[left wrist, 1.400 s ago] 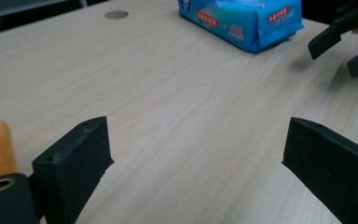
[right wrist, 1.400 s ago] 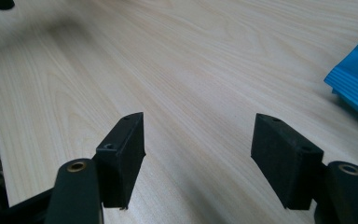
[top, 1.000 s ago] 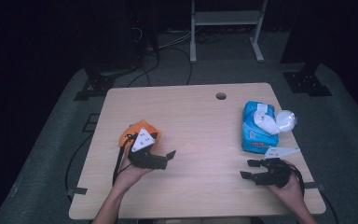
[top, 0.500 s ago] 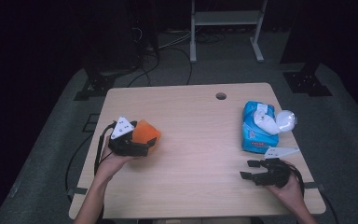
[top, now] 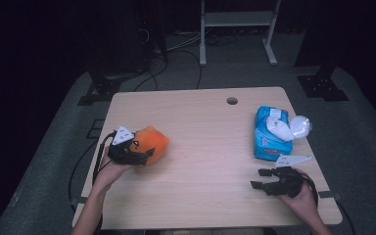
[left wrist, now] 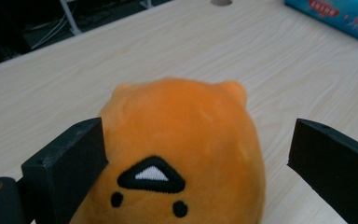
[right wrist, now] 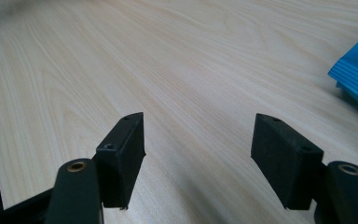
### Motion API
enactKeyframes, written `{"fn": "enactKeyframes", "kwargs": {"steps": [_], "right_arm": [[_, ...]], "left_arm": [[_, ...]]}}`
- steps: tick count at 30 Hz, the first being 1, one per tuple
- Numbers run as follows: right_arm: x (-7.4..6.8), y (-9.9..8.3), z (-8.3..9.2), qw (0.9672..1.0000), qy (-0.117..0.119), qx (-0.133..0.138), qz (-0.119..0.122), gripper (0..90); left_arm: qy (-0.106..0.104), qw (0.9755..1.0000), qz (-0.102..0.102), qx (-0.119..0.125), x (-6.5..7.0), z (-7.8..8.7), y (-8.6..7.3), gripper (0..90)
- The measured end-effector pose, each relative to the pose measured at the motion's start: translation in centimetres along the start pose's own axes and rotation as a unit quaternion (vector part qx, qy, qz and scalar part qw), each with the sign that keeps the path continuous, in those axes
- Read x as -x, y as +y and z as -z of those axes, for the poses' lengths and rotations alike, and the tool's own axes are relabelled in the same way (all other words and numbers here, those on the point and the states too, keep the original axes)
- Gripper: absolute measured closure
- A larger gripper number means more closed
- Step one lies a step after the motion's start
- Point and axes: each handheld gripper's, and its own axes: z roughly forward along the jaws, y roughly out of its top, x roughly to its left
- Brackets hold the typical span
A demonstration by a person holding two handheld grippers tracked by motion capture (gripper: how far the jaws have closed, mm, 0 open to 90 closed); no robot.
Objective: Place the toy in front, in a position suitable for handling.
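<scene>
Two grippers work a pale wooden table (top: 200, 122), and the left gripper (top: 144, 155), at the left of the high view, has an orange plush toy (top: 152, 143) between its spread jaws. In the left gripper view the toy (left wrist: 182, 154) sits squarely in the gap: one black jaw presses close against its side at the lower left of the frame, while the other stands clear of it at the right, with bare wood showing between. The jaws are apart and not yet clamped. The toy's embroidered face points back toward the camera, and its rounded bulk runs away from the tongs toward the table's middle, so a straight squeeze would likely catch it across its width. The right gripper (top: 264, 180) rests low at the lower right of the high view, jaws wide and holding nothing, well apart from the toy. In its own view the gap between its jaws (right wrist: 198, 149) frames bare tabletop. A blue wipes pack (top: 268, 137) lies just above that hand, with a white crumpled object (top: 299, 126) touching its right edge. The left hand is plainly the nearer one.
</scene>
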Motion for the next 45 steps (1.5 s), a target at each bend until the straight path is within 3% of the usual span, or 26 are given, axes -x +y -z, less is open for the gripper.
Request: {"fn": "enactKeyframes", "kwargs": {"steps": [5, 9, 10, 12, 15, 22, 26, 33, 36, 40, 45], "right_arm": [[-0.1, 0.0, -0.2, 1.0, 0.0, -0.003, 0.003, 33.6], [-0.1, 0.0, -0.2, 1.0, -0.001, -0.004, 0.003, 33.6], [0.0, 0.0, -0.2, 1.0, -0.001, -0.004, 0.001, 33.6], [0.0, 0.0, -0.2, 1.0, -0.001, -0.002, 0.001, 33.6], [0.1, 0.0, -0.2, 1.0, -0.002, -0.001, 0.0, 33.7], [0.0, 0.1, 0.0, 1.0, -0.002, 0.005, 0.0, 34.1], [-0.1, 0.0, 0.1, 1.0, -0.001, 0.006, -0.004, 34.3], [0.0, 0.1, 0.1, 1.0, 0.001, 0.006, -0.001, 35.2], [0.1, 0.0, 0.1, 1.0, 0.0, 0.007, -0.003, 35.2], [0.1, 0.1, 0.2, 0.9999, -0.001, 0.009, -0.005, 35.3], [0.2, 0.1, 0.2, 0.9999, 0.0, 0.011, -0.005, 35.3]], "left_arm": [[0.011, 0.9999, -0.001, -0.003, -0.4, -0.4, -0.5, 3.1], [0.022, 0.9995, -0.012, -0.018, -0.6, -0.7, -0.7, 3.5], [0.029, 0.999, -0.024, -0.025, -0.5, -0.9, -0.9, 4.5], [0.027, 0.9991, -0.022, -0.025, -0.5, -1.0, -1.1, 6.6], [0.029, 0.9989, -0.027, -0.025, -0.4, -1.0, -1.2, 10.9], [0.036, 0.9982, -0.038, -0.028, -0.1, -0.8, -1.1, 32.2], [0.035, 0.9981, -0.042, -0.028, 0.1, -0.8, -1.0, 37.0], [0.032, 0.9993, -0.014, -0.013, -0.5, -0.3, -0.9, 43.1], [0.019, 0.9998, 0.006, 0.003, -0.7, 0.1, -0.9, 43.9], [0.015, 0.9998, 0.0, 0.013, -0.3, 0.6, -0.2, 44.0], [-0.005, 0.9989, -0.023, 0.041, 1.4, 1.4, 1.9, 44.0]]}}
